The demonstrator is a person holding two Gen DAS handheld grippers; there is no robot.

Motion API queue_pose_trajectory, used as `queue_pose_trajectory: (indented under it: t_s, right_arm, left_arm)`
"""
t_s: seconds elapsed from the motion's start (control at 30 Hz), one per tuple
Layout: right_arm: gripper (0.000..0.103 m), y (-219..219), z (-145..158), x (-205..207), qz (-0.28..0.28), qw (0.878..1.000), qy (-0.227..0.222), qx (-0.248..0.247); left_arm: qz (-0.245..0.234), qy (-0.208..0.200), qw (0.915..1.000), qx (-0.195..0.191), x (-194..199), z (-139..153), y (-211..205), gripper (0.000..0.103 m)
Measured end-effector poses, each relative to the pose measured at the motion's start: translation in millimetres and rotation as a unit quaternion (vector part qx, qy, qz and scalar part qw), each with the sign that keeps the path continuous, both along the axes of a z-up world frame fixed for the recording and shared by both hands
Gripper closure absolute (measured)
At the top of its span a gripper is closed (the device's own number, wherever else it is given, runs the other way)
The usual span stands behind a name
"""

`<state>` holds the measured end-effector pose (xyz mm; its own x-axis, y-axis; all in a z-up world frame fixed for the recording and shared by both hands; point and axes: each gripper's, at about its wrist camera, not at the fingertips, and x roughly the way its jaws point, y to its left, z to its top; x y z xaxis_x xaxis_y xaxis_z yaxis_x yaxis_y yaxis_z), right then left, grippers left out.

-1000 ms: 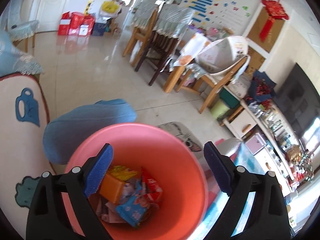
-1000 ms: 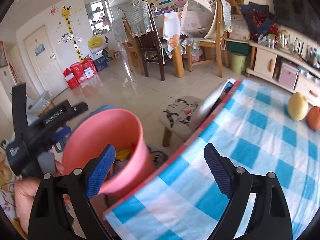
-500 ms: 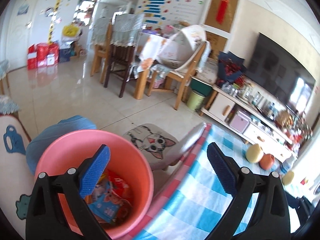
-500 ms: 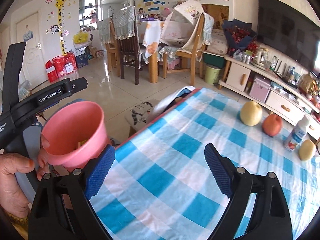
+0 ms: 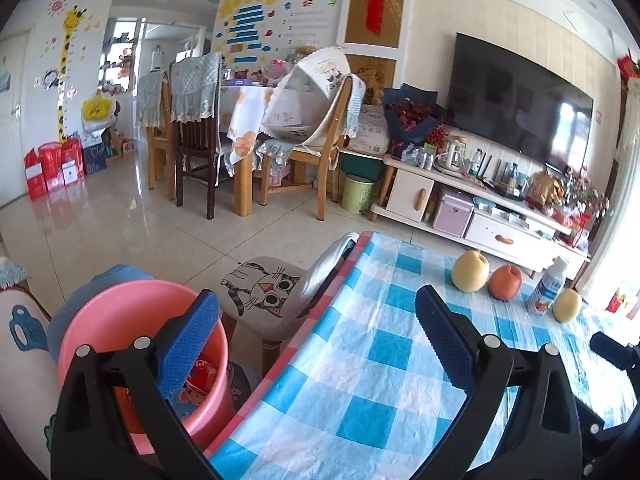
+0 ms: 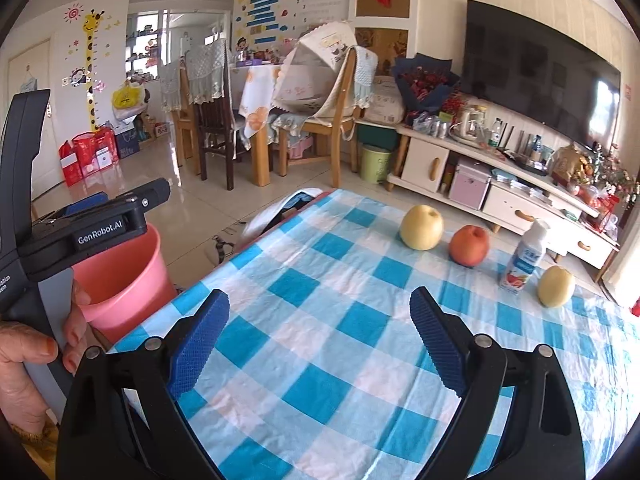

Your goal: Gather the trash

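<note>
Fingers apart over pink bin, wrappers inside

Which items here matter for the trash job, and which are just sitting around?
Job:
- pink bin, beside the table, wrappers inside
- left claw, open, empty
- right claw, open, empty

Lying about, on the checked tablecloth:
- large pear
- apple
- drink bottle, upright; cannot tell if it is trash
- small pear
</note>
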<state>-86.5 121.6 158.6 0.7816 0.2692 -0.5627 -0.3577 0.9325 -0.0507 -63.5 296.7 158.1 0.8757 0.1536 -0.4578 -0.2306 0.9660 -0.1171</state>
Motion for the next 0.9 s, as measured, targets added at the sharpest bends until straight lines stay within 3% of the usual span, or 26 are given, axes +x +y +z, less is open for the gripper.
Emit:
queue_pose_trajectory:
  t_s: [0.6, 0.9]
  right_arm:
    - [0.009, -93, 20, -25, -0.075, 0.995, -0.062, 0.018]
    - [0.009, -140, 27, -33, -0.110, 0.990, -0.082, 0.040]
  left_arm:
    - [-0.080, -0.016, 0.9947, 0.062, -18, 18, -104, 0.004]
    - [-0.107, -0.031, 0.9911, 0.073, -32, 30, -153, 0.004]
